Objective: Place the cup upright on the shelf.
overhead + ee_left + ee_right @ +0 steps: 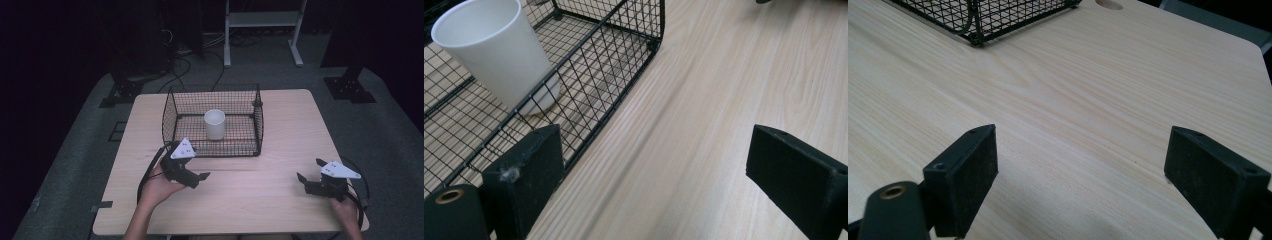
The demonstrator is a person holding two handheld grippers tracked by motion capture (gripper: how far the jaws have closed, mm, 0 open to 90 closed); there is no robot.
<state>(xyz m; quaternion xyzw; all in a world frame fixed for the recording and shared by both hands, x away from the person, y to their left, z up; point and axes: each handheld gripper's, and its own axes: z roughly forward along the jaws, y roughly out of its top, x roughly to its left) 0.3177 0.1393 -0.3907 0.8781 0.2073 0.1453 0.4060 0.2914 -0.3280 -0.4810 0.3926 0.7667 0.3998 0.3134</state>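
A white cup stands upright inside a black wire basket at the middle rear of the wooden table. My left gripper hovers just in front of the basket's front left corner, open, nothing between its jaws. In the left gripper view the cup shows behind the basket's mesh wall, and the left gripper is over bare wood. My right gripper is open near the table's front right, also open in the right gripper view, with the basket's corner far ahead.
A round hole sits in the tabletop beyond the basket. Black cables loop from both grippers near the front edge. Beyond the table stand a white metal frame and dark stands on grey floor.
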